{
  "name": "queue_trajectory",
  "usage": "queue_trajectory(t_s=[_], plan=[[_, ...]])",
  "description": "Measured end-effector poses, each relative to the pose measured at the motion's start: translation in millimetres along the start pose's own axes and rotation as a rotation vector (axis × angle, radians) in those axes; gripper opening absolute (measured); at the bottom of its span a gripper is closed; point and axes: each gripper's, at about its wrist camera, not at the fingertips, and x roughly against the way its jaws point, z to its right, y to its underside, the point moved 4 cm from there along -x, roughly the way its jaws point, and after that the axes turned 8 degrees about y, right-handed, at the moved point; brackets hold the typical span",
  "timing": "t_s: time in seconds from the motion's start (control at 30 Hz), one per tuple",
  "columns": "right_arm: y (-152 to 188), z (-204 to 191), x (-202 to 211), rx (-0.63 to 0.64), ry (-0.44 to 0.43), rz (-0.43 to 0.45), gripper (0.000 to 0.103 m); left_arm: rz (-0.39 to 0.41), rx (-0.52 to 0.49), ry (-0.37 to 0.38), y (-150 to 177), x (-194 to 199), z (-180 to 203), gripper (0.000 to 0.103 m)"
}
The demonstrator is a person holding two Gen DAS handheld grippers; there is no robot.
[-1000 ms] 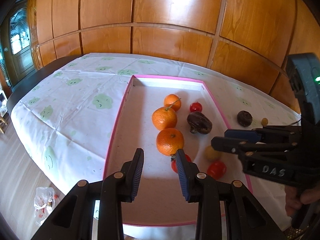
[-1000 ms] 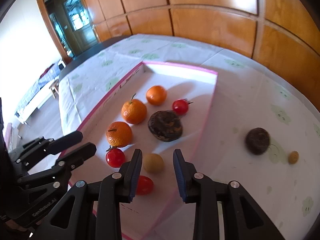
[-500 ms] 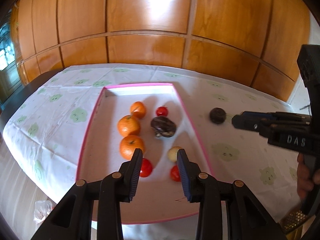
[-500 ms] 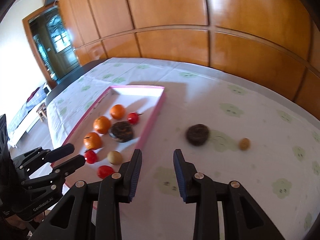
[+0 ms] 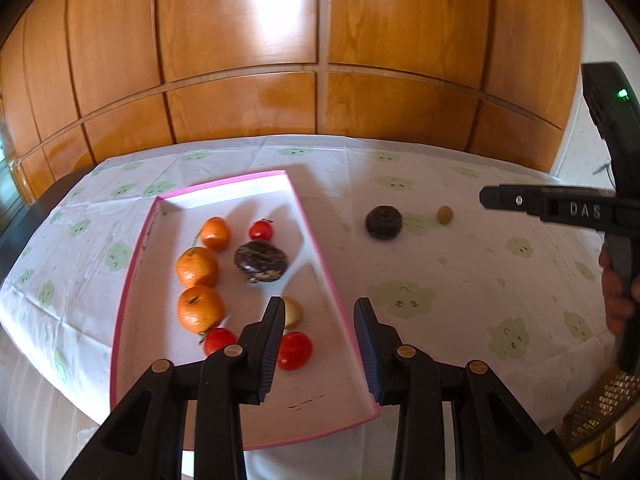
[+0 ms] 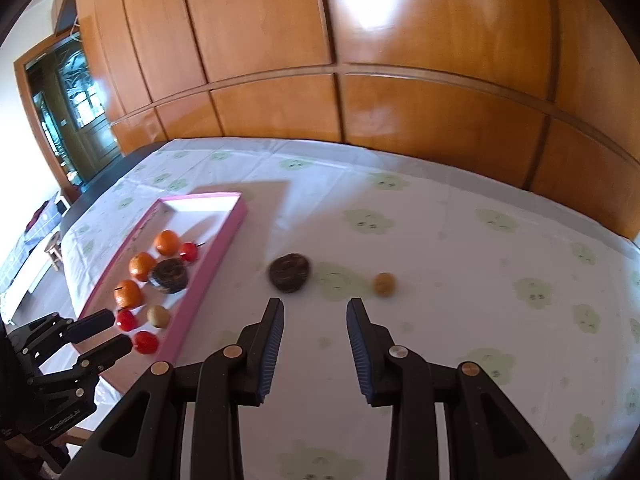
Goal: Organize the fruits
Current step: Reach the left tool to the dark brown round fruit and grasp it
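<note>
Both tongs are released and carry nothing — your right tongs (image 6: 314, 306) now hang just short of the dark wrinkled round fruit (image 6: 289, 272) on the cloth-covered desk (image 6: 460, 264), having swung away from the pink-rimmed white tray (image 6: 216, 246). A small tan round fruit (image 6: 384, 283) lies near it. Your left tongs (image 5: 316, 308) have drifted towards the tray's right rim, above the oranges (image 5: 199, 308) and red tomatoes (image 5: 294, 350) — two strays remain, by my reckoning.
</note>
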Motion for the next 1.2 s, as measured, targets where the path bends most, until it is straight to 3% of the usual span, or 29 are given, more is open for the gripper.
queue_trajectory(t_s=[0.4,0.6,0.8,1.2], plan=[[-11.5,79.0,-8.4,-0.017,0.154,0.001,0.033,-0.046,-0.055,0.03,-3.8,-20.4,26.3,0.037],[-1.0,124.8,-29.0,-0.145,0.196,-0.046,0.033,-0.063,-0.043,0.048,-18.4,-32.7,33.0,0.042],[0.2,134.4,-31.8,-0.247,0.158,-0.08,0.033,-0.077,-0.04,0.073,-45.0,-57.7,45.8,0.051],[-2.7,124.6,-33.5,-0.258,0.101,-0.086,0.033,-0.211,0.003,0.099,-76.7,-137.1,48.3,0.062]])
